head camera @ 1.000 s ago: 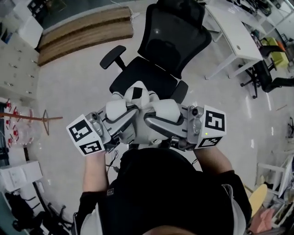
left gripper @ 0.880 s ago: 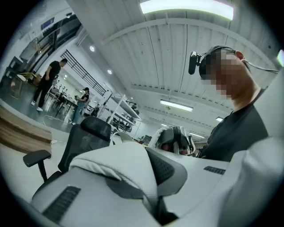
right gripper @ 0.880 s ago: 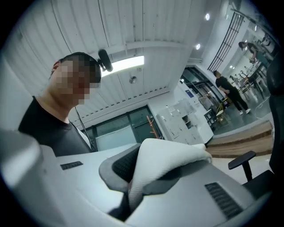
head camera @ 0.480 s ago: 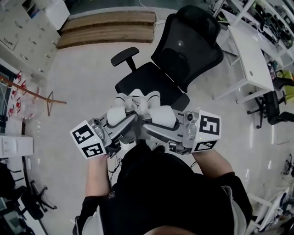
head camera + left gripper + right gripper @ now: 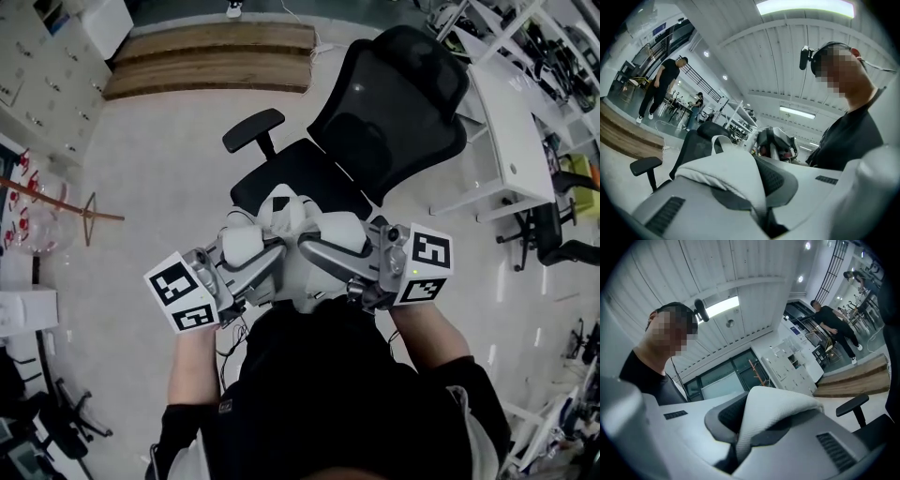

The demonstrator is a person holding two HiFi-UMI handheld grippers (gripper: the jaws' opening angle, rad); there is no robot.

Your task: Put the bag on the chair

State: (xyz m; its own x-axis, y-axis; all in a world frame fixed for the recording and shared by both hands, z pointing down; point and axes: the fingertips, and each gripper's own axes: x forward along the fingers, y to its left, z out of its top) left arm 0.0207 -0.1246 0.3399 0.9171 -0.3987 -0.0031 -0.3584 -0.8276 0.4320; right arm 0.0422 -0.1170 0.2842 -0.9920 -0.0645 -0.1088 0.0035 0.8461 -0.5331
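The bag point(image 5: 292, 283), white and soft, is held up between the two tools just in front of the person's chest. It sits near the front edge of the chair's seat point(image 5: 305, 169) and is not yet resting on it. The left tool point(image 5: 265, 246) is clamped tight on a fold of the bag's fabric, and the right tool point(image 5: 315, 246) is pinched on another fold from the opposite side, so the two face each other close together. To do this step well, I judge both tools should go forward as one with the gap between them unchanged, so the fabric neither stretches nor slips. The bag should pass the seat's front edge to its middle, clear of the armrest point(image 5: 253, 127) on the left. It should come down until the seat takes its weight, and only then should both tools let go together, so it doesn't tip to the floor point(image 5: 159, 178). The chair probably swivels, so a soft set-down without pushing seems wise. The bag's long axis appears to run from the person toward the backrest point(image 5: 394, 94), with the dark-patched end point(image 5: 281, 202) and a loop point(image 5: 715, 139) pointing at the chair. I cannot tell whether it hangs down or lies level.
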